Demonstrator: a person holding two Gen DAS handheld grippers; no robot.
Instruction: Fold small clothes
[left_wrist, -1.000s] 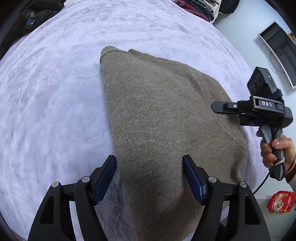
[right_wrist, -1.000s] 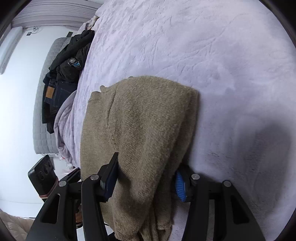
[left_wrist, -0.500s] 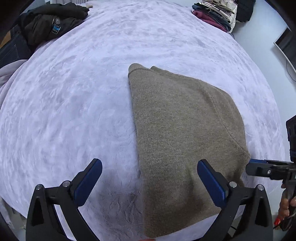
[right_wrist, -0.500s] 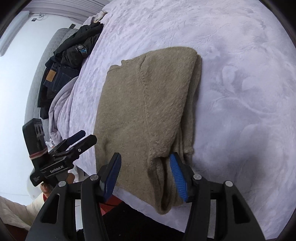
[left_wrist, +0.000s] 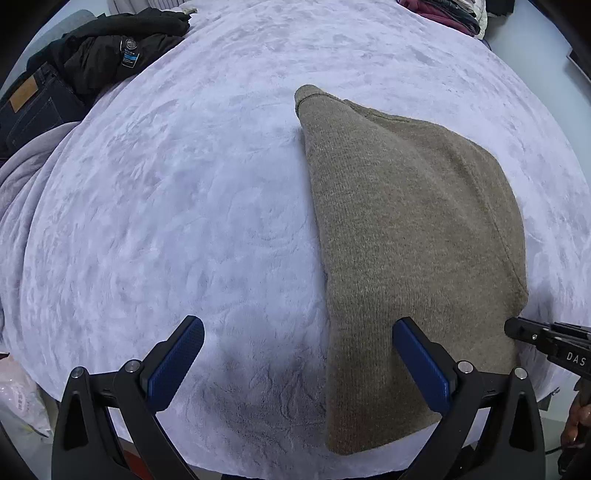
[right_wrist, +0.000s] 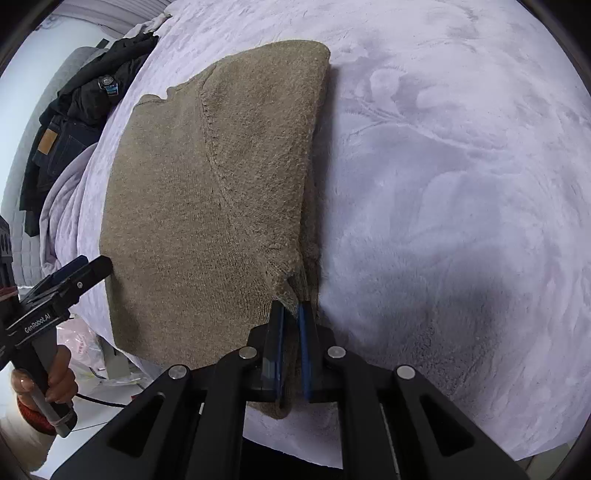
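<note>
My right gripper (right_wrist: 291, 314) has just closed, pinching the near corner of the olive sweater (right_wrist: 221, 192). My left gripper (left_wrist: 295, 354) gapes wide, empty, above its near edge; the sweater stretches ahead across the lavender blanket (left_wrist: 166, 221).

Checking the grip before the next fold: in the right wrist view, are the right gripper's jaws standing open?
No: the right gripper has its blue pads pinched together on the near corner of the brown sweater.
</note>
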